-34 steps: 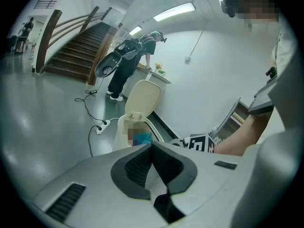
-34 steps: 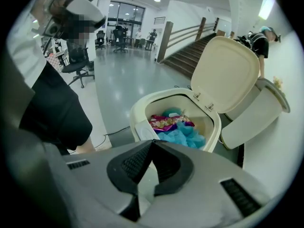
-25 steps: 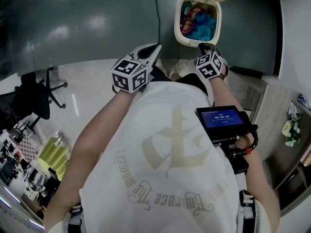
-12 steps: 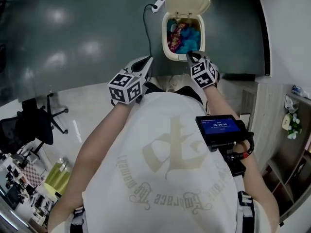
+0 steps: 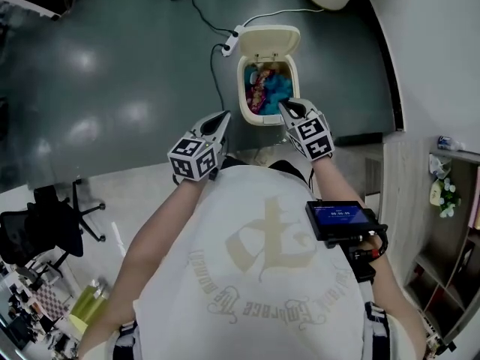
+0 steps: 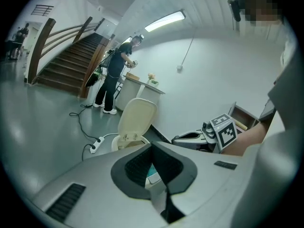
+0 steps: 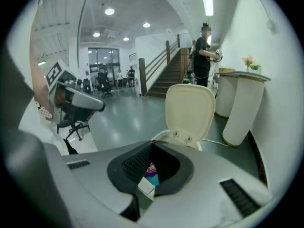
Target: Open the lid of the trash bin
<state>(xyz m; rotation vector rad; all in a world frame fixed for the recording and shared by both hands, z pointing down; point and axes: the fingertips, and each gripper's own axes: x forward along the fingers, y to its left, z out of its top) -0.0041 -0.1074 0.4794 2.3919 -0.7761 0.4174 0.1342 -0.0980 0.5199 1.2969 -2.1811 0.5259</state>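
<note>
Locating the trash bin: I find the trash bin (image 5: 244, 103) on the grey floor straight ahead of me, near the white wall. A power strip (image 5: 230, 41) and its cable lie just beside its back.
Lid: the lid (image 5: 268, 40) stands raised on its rear hinge, leaning back, so I judge the opening done. Blue and pink trash (image 5: 268, 90) shows inside.
Left gripper: the left gripper (image 5: 223, 116) hangs short of the bin and to its left, jaws pressed together with nothing between them. Its own view shows only the bin beyond the pads.
Right gripper: the right gripper (image 5: 286, 105) sits over the front rim in the head view, jaws closed and empty. I cannot tell whether it touches the rim.
Handling: the lid looks to me like thin moulded plastic, light, stiff and smooth enough to slip. I expect the hinge to swing freely, and the bin seems light enough to skid or tip if pushed hard.
Where to take hold: I'd work the front lip, opposite the hinge, with a closed tip under the edge or a light pinch.
Risk: a knock could drop the lid shut.
</note>
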